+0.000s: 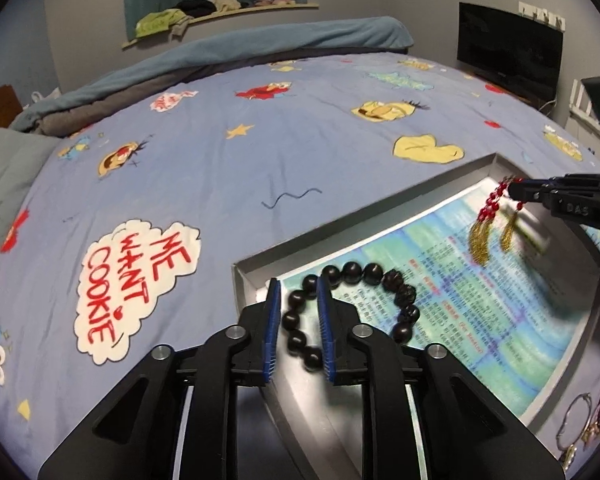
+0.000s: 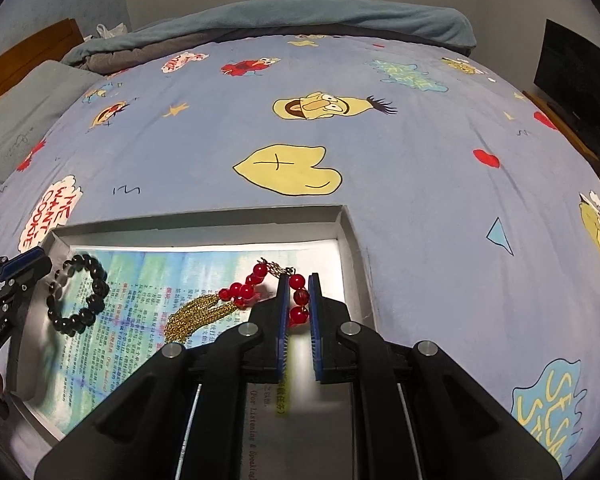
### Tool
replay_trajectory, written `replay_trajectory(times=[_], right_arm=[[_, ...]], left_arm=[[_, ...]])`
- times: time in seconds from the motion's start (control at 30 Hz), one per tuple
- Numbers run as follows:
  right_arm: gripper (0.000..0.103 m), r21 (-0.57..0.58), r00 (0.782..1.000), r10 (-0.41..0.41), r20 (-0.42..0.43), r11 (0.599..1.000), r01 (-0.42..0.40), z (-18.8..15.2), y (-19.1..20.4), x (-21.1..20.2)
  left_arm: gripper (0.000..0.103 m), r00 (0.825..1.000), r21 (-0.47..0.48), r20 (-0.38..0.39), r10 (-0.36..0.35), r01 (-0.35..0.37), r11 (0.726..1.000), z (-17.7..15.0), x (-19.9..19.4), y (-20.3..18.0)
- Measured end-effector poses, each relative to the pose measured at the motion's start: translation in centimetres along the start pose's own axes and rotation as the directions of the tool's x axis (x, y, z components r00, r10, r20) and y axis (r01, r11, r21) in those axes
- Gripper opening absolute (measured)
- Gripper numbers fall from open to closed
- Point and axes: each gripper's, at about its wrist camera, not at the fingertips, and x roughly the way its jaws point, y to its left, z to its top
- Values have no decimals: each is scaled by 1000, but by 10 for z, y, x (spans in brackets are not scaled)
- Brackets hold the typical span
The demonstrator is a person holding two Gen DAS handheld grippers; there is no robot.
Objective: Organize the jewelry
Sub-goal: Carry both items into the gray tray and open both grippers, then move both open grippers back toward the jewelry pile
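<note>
Bed: blue cartoon-print sheet (image 2: 420,160) lay beyond both tongs.
Box: shallow grey tray (image 2: 342,216) under them.
Left tongs (image 1: 299,318): slightly parted around black bead bracelet (image 1: 380,272).
Right tongs (image 2: 298,308): pinched red bead tasselled strand (image 2: 244,290).

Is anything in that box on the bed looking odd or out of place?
Nothing looks spilled or broken. One oddity: the box is lined with a printed paper sheet, an unusual bed for jewelry. The black bead bracelet and red bead piece with gold tassels lie on it.
</note>
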Motion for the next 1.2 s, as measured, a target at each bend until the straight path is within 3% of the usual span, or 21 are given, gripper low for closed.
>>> replay_trajectory(times=[0.1,0.3,0.33,0.43,0.5,0.63,0.93,1.2], right_arm=[[14,7,1000,9,7,1000,-9,-2,-1,-4],[51,-9,996,30,89,1000,-29,-9,3,-38],[60,-11,994,33,104,999,-32,-10,4,-44],[76,-9,989,35,144,999,-34,-17,2,-66],[83,2,987,45,156,999,-46,-20,-1,-77],[96,17,980,58,188,998,-62,-26,-8,-103],[97,11,965,53,256,998,-57,-54,-11,-164],[97,-20,959,70,275,998,-67,-89,-3,-204]], left_arm=[[46,1000,-9,29,1,-1,1000,2,-8,-2],[79,996,-32,89,15,-13,999,1,-34,-7],[79,995,-42,102,8,-4,999,0,-41,-7],[81,993,-56,115,16,-10,998,-3,-58,-7],[92,991,-46,128,49,-43,998,-5,-68,-9],[93,988,-46,137,73,-67,997,-8,-89,-13],[95,984,-56,154,94,-86,995,-23,-150,-23],[95,984,-60,164,69,-60,996,-47,-199,-37]])
